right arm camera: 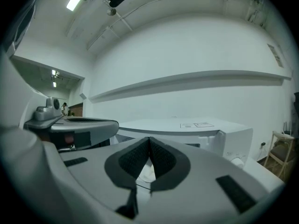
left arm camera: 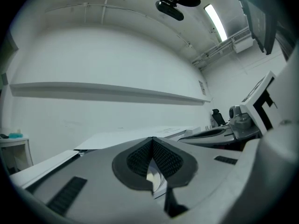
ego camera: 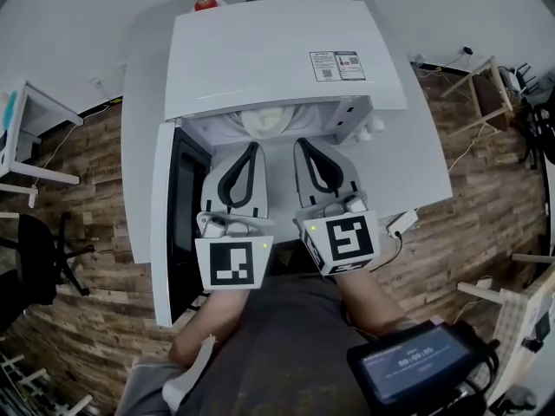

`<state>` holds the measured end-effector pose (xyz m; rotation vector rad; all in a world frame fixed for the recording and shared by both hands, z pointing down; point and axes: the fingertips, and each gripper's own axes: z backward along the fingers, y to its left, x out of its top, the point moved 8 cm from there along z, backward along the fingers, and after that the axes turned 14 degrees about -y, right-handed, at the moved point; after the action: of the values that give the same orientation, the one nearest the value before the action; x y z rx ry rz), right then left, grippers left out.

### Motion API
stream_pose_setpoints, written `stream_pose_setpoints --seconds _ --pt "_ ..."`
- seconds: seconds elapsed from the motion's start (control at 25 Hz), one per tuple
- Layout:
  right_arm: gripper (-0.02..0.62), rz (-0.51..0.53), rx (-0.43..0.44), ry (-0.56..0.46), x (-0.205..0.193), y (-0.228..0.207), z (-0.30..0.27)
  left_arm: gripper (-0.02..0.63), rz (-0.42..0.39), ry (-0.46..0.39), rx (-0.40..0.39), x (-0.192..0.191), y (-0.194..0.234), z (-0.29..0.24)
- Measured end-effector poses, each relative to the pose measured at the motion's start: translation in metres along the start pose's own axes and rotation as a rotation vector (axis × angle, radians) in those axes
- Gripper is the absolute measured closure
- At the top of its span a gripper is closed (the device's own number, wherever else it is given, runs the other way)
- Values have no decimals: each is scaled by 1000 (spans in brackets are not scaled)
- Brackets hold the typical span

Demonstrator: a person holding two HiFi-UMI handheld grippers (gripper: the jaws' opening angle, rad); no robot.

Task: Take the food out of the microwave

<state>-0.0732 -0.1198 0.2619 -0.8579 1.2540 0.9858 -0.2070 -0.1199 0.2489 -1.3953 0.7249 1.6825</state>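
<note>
White dish [ego camera: 269, 121] sits just inside the mouth of the open microwave [ego camera: 260, 55], under the front edge of its top, with only a pale curved part of it showing. Left tongs [ego camera: 253, 148] and right tongs [ego camera: 301, 144] lie side by side and about level, reaching into the microwave opening, each closed with its dark pads meeting at the tip and a strip of the dish's white rim caught between them. Microwave door [ego camera: 163, 232] stands swung out at the microwave's left, and the microwave stands on a white surface [ego camera: 143, 146].
</note>
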Motion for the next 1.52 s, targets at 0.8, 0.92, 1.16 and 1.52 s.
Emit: stream_pose_setpoints --seconds 0.8,0.92,1.16,1.52 --pt "589 -15 80 30 -107 -16 -23 600 -36 8 84 -108 7 -12" --pt "589 -27 95 45 -129 -15 -28 600 -43 17 95 -127 8 -11" --pt "589 -45 140 75 -161 -7 -42 600 -31 38 146 -158 19 -5" --pt "588 -263 130 188 -172 -10 -49 600 11 77 172 -153 24 -13"
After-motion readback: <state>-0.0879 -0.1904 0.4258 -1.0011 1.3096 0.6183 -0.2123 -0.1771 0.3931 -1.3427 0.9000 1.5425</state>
